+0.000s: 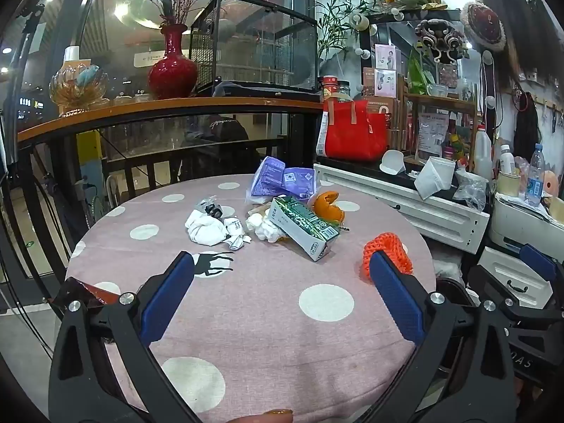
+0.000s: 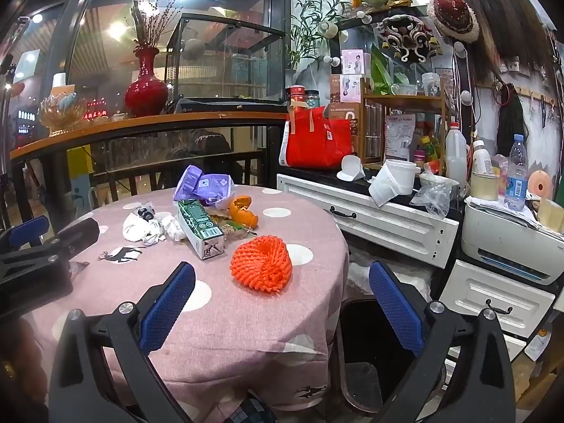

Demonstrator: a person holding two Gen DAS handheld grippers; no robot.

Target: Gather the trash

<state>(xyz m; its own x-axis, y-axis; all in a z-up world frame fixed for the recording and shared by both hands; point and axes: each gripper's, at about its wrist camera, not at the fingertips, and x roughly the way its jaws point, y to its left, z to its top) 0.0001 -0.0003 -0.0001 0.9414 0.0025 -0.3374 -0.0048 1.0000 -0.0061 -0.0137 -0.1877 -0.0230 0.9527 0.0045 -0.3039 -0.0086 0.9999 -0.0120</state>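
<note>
On the round table (image 1: 268, 317) with its pink dotted cloth, the trash sits in a loose heap toward the far side: a green carton (image 1: 303, 227) lying on its side, crumpled tissues (image 1: 208, 231) to its left, a purple wrapper (image 1: 282, 179) behind, an orange peel (image 1: 329, 204) just beside the carton, and an orange foam net (image 2: 261, 265) apart from the rest, nearer the table's right edge. Both tools are empty and spread wide: the left gripper (image 1: 282, 282) hangs over bare cloth short of the heap, and the right gripper (image 2: 282, 289) hangs over the table's right edge, with the net just ahead of its left finger. A dark bin (image 2: 370, 345) seems to stand on the floor below that edge, though only part of it shows. The step in hand looks like the first pick, and nothing has been gathered so far. The net is the easy start for the right gripper: it is closest, stands alone and will squash readily, so a shift to the left and a low, centred approach should do, closing gently so it does not spring out. The left gripper would do better with the tissues, coming in low so the pads pinch the wad, not the cloth. The carton, wide and stiff, is best taken across its narrow faces.
</note>
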